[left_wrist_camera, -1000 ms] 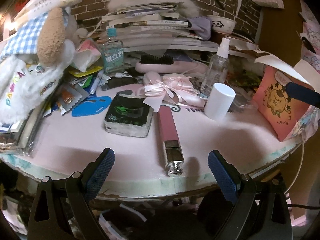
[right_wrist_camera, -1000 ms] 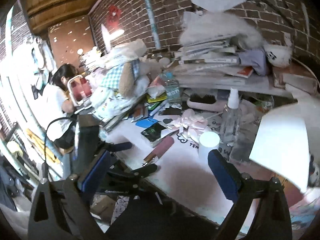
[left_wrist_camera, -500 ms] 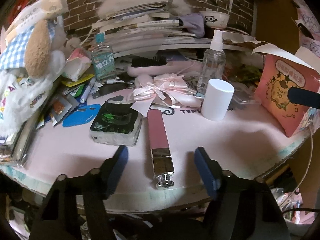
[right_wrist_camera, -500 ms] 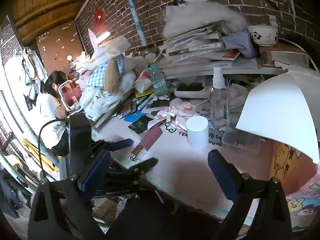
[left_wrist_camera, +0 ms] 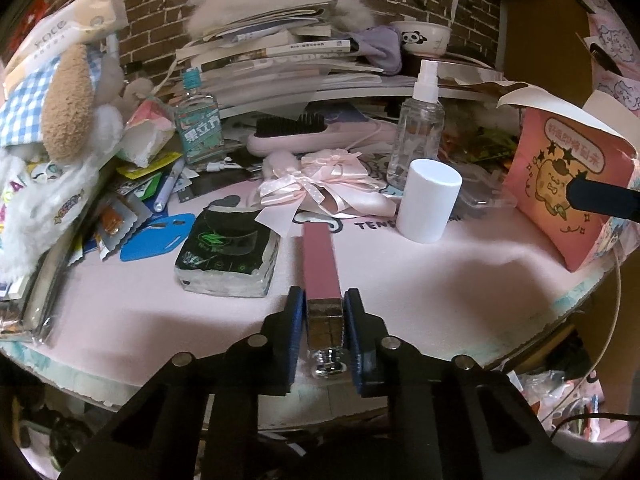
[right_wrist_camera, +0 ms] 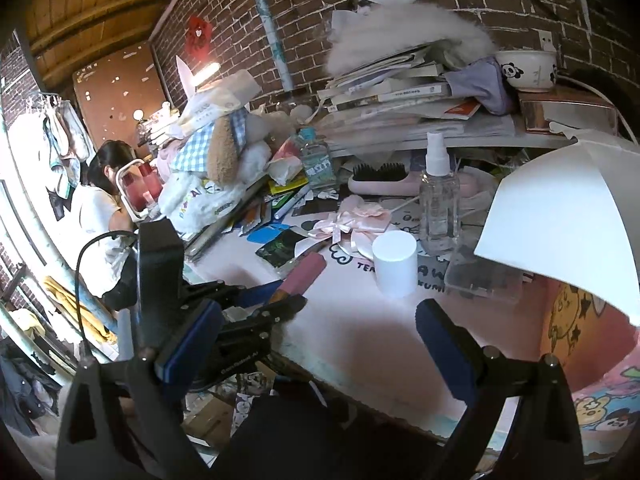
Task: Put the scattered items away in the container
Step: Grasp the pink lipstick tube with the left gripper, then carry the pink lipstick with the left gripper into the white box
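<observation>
Left wrist view: left tongs (left_wrist_camera: pixel 325 330), just drawn closed, clamped on the metal-capped end of the pink lip-gloss tube (left_wrist_camera: pixel 320 266), lying flat on the pink worktop (left_wrist_camera: pixel 460 292) near its front edge; grip low on the cap, presumably for a clean lift. Left of the tube, touching or nearly so, a black-green wrapped pack (left_wrist_camera: pixel 228 258); beyond and right of the tube, a white cylinder (left_wrist_camera: pixel 428 200). Printed past the tube: "TEN…". Right wrist view: right tongs (right_wrist_camera: pixel 320 340) spread wide, empty, near the pink cartoon bag (right_wrist_camera: pixel 576 332), likely the container.

tissue pack (left_wrist_camera: pixel 52 32): "FACE" | pink mat (left_wrist_camera: pixel 372 226): "TEN…"
</observation>
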`<state>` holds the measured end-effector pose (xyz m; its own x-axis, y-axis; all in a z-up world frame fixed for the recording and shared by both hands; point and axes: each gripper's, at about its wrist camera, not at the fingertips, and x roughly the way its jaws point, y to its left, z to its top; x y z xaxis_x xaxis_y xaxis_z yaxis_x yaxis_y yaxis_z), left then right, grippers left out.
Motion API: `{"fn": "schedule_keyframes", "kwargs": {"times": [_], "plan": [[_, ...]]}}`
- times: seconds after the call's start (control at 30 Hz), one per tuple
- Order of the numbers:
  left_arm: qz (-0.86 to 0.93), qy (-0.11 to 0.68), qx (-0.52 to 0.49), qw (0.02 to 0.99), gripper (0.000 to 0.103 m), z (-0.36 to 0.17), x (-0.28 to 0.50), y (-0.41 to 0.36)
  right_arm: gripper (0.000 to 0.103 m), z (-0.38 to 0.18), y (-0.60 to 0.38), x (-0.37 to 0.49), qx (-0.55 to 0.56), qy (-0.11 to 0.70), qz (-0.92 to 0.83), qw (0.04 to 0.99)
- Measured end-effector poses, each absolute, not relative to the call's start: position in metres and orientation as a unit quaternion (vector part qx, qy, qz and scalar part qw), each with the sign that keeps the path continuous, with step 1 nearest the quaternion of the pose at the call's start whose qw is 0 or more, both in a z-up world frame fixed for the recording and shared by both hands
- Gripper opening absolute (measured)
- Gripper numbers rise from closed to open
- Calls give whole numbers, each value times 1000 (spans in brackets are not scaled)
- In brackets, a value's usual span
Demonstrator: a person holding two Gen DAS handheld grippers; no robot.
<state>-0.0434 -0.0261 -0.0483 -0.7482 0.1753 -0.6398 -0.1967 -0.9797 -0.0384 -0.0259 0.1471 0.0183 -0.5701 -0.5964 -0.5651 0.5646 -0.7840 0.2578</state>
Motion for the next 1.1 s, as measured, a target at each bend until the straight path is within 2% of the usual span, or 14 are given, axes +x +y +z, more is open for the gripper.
{"fn": "schedule_keyframes", "kwargs": {"times": [0.57, 1.1], "plan": [[939, 4, -327, 107, 13, -38, -46, -30, 97, 14, 149, -27, 327, -26, -888, 323], [947, 38, -271, 169, 13, 47, -60, -11, 97, -5, 145, -20, 343, -10, -878, 335]]}}
